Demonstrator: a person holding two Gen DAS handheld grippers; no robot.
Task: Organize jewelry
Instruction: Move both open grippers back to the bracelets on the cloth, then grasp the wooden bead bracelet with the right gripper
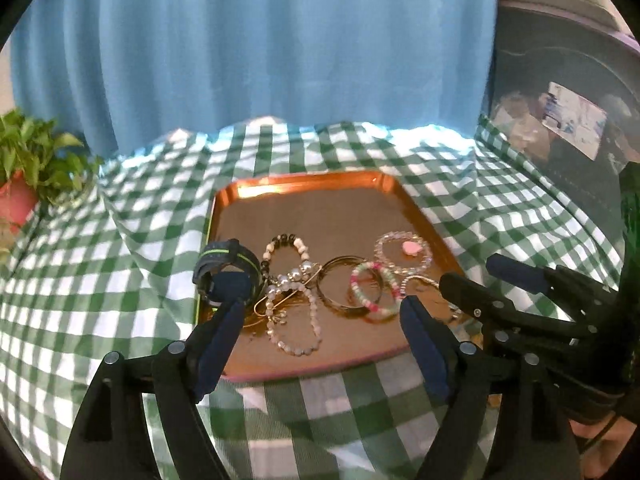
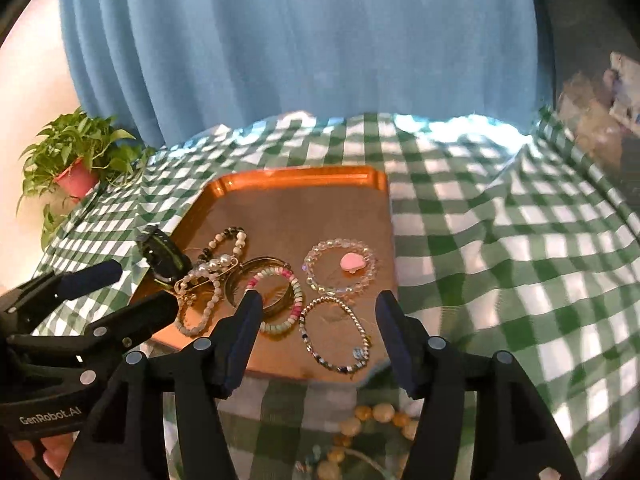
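A copper tray (image 1: 304, 188) (image 2: 280, 188) lies on the checked cloth and holds several pieces of jewelry: a dark watch (image 1: 228, 264) (image 2: 160, 256) at its left edge, a pearl bead string (image 1: 294, 312) (image 2: 208, 292), a gold bangle (image 1: 344, 286) (image 2: 256, 280), a pink-green bead bracelet (image 1: 376, 288) (image 2: 286, 300), a clear bead bracelet with a pink heart (image 1: 404, 252) (image 2: 340, 266), and a silver-blue bracelet (image 2: 336, 332). My left gripper (image 1: 322, 306) is open over the tray's near side. My right gripper (image 2: 318, 304) is open above the silver-blue bracelet. A yellow bead bracelet (image 2: 376, 420) lies on the cloth below it.
A potted plant (image 1: 24, 172) (image 2: 76, 164) stands at the far left. A blue curtain (image 1: 256, 40) hangs behind the table. A dark box with clutter (image 1: 560, 120) stands at the right. The green checked cloth (image 2: 500, 240) is wrinkled around the tray.
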